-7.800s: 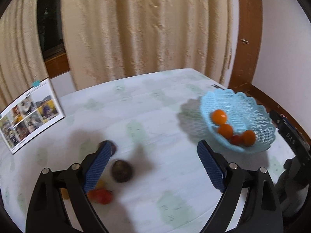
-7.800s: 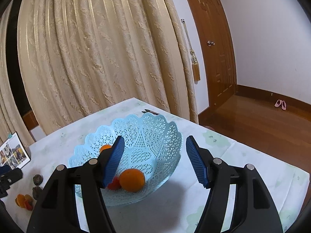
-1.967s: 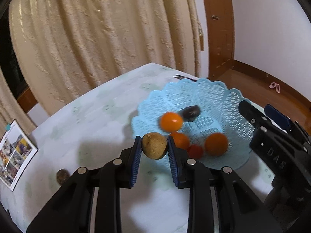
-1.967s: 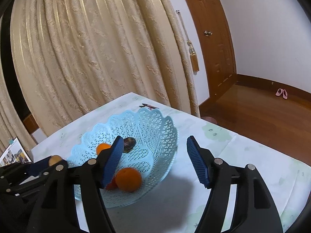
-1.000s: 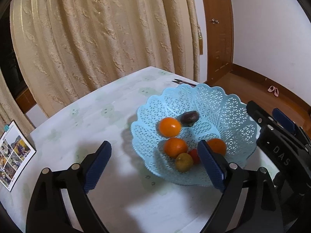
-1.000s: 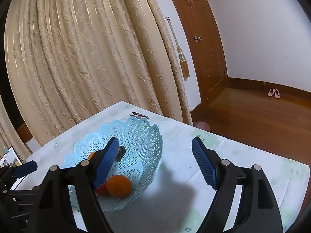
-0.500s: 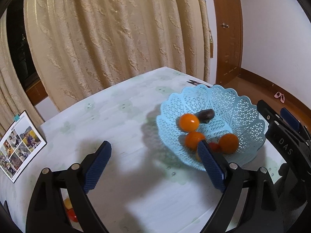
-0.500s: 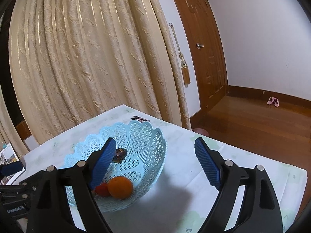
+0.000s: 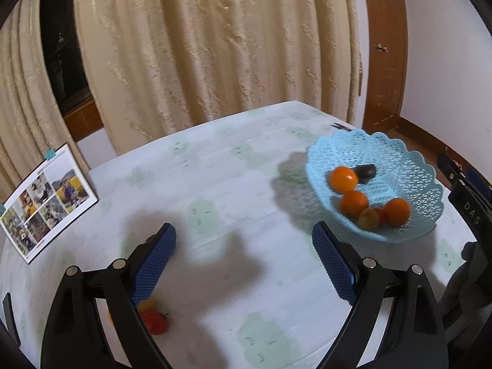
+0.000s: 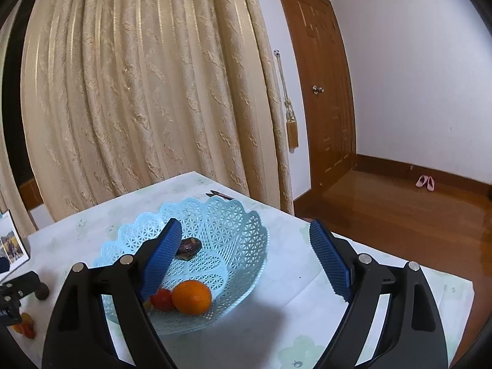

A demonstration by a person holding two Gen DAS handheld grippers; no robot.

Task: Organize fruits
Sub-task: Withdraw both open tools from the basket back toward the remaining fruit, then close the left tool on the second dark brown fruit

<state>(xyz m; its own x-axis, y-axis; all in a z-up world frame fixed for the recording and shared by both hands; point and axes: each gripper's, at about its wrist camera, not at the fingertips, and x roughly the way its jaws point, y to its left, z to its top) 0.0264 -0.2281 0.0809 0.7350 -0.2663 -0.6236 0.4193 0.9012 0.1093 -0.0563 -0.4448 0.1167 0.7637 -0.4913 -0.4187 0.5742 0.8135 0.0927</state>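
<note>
Tabletop tomato (image 9: pixel 155 323) under left hand-held gripper (image 9: pixel 243 264).

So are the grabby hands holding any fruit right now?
No. The left gripper and the right gripper are both open with nothing between their fingers. The fruit sits in the blue basket or on the table.

So the basket (image 9: pixel 409 166) sits toward the right side of the table (image 9: pixel 215 184) with three oranges (image 9: pixel 343 179), a tomato (image 10: pixel 162 299), a kiwi (image 9: pixel 368 217) and a dark fruit (image 9: pixel 365 170) in it, the dark one farthest back. Over on the left there's a photo card (image 9: pixel 46 200) standing up near the table edge, curtains (image 9: pixel 215 46) behind everything. Another tomato (image 9: pixel 155 321) lies on the table at the near left, well apart from the basket, right by the left gripper's (image 9: pixel 243 264) left finger.
</note>
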